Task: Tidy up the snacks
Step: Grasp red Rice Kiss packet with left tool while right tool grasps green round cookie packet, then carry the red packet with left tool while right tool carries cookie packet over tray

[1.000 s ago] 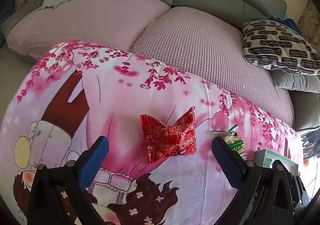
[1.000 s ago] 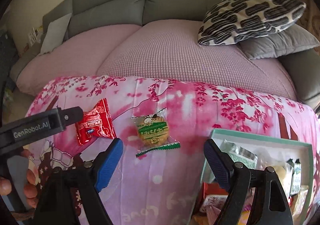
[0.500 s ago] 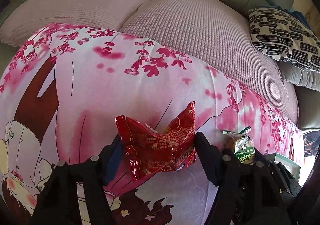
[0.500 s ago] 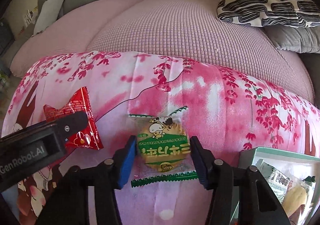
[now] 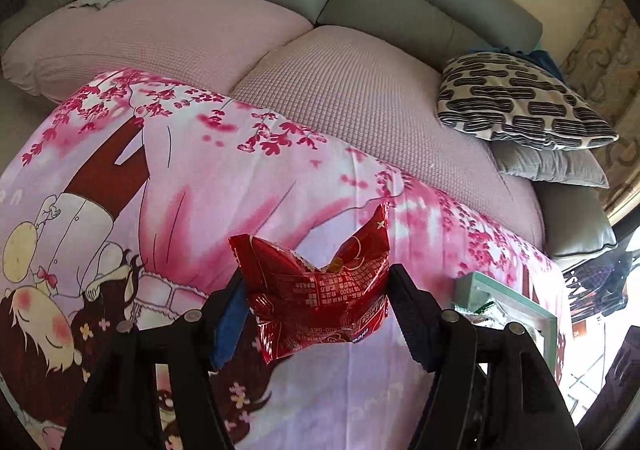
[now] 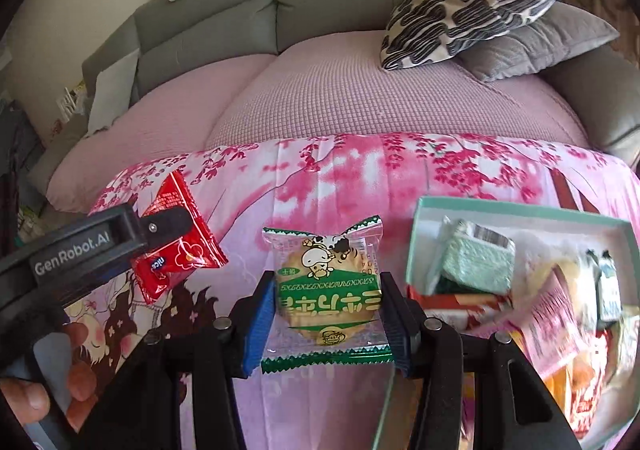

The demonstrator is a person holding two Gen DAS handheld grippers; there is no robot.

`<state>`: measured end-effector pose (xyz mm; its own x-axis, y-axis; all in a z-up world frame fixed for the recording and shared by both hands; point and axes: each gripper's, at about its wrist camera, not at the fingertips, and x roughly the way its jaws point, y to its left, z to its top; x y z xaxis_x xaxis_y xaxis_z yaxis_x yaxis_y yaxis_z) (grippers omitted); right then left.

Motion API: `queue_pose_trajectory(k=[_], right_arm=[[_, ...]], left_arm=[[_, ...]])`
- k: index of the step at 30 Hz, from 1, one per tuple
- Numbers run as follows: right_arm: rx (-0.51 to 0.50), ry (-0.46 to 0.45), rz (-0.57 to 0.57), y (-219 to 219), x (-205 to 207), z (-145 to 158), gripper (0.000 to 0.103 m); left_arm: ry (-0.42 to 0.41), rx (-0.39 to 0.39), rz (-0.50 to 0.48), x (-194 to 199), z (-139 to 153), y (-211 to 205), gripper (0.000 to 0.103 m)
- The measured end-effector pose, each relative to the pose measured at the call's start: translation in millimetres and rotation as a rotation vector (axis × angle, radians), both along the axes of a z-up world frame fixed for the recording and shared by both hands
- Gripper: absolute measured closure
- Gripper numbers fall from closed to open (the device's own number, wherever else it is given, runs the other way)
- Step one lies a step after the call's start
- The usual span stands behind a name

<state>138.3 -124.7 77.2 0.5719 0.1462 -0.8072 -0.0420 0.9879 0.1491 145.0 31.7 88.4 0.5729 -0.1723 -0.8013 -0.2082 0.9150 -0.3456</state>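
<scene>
left tongs [image 5: 316,314] gripping red packet [image 5: 320,302], right tongs [image 6: 326,314] gripping biscuit [image 6: 330,290]

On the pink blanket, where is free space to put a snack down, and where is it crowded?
Free: the pink blanket between the red packet and the teal box, up to the sofa cushions. Crowded: inside the box, full of snacks.

Daylight enters from the right, overexposed at the left wrist view's lower right edge. Fisheye distortion bends both views' borders into dark corners. The open box [image 6: 520,209] and its contents are motion-blurred.
</scene>
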Motion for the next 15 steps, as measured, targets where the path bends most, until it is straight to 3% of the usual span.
queue_pose_trajectory(k=[4,7,11,15], right_arm=[[0.002,-0.036,-0.046,-21.8,-43.3,17.6,0.050],[-0.012,-0.081,-0.108,-47.8,-68.3,37.3,0.050],[-0.045,-0.117,-0.255,-95.2,-93.3,53.6,0.050],[-0.048,-0.093,-0.385,-144.4,-106.5,47.4,0.050]], left_arm=[[-0.050,-0.005,-0.035,-31.0,17.6,-29.3,0.034],[-0.073,-0.030,-0.117,-47.6,22.9,-61.0,0.034],[-0.073,-0.027,-0.214,-63.6,19.8,-107.0,0.034],[-0.045,-0.013,-0.293,-72.3,7.4,-145.7,0.034]])
